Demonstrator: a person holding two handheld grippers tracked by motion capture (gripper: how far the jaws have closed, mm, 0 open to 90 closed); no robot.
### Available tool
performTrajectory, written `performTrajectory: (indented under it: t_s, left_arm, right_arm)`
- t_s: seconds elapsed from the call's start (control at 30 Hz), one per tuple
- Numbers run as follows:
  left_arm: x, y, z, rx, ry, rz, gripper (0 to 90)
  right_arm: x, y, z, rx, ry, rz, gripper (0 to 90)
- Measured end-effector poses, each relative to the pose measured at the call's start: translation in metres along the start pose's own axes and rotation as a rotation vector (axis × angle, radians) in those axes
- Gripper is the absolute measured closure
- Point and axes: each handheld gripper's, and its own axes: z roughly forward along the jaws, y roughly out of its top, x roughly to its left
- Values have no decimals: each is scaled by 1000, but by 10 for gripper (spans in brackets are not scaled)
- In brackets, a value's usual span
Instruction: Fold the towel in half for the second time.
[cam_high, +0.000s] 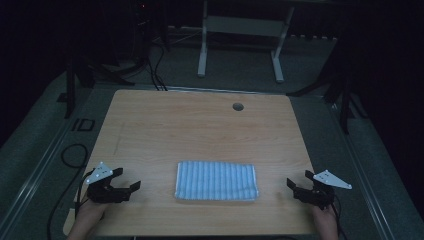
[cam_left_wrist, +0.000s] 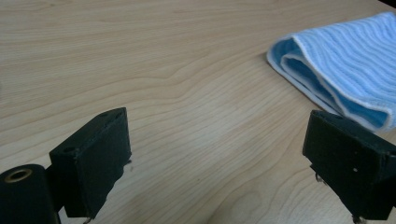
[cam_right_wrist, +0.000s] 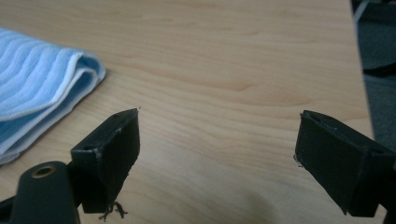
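One folded blue-and-white striped towel (cam_high: 216, 181) lies flat on the wooden table (cam_high: 200, 125), near the front edge and roughly midway between two grippers. The left gripper (cam_high: 126, 181) sits at the front left of the table, well apart from the towel, with its jaws spread wide and nothing between them. The right gripper (cam_high: 298, 181) sits at the front right, also clear of the towel, jaws likewise spread and empty.

The high view shows what neither gripper view does: one round cable hole (cam_high: 238, 106) near the far edge of the table, and one white desk frame (cam_high: 240, 40) standing on the floor beyond it.

The left gripper view shows the towel's folded layers (cam_left_wrist: 336, 70) with white edging. The right gripper view shows the towel's opposite end (cam_right_wrist: 42, 93) and the table's side edge.
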Motion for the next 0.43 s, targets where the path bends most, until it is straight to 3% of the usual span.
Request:
performTrajectory:
  t_s: [0.13,0.43]
  left_arm:
    - [1,-2,-1,-16,-4,-18,83]
    - [-2,-5,2,-2,-11,-3,83]
  right_arm:
    - [-2,0,-1,-6,-7,1,137]
    - [-4,-2,-1,7,3,-1,138]
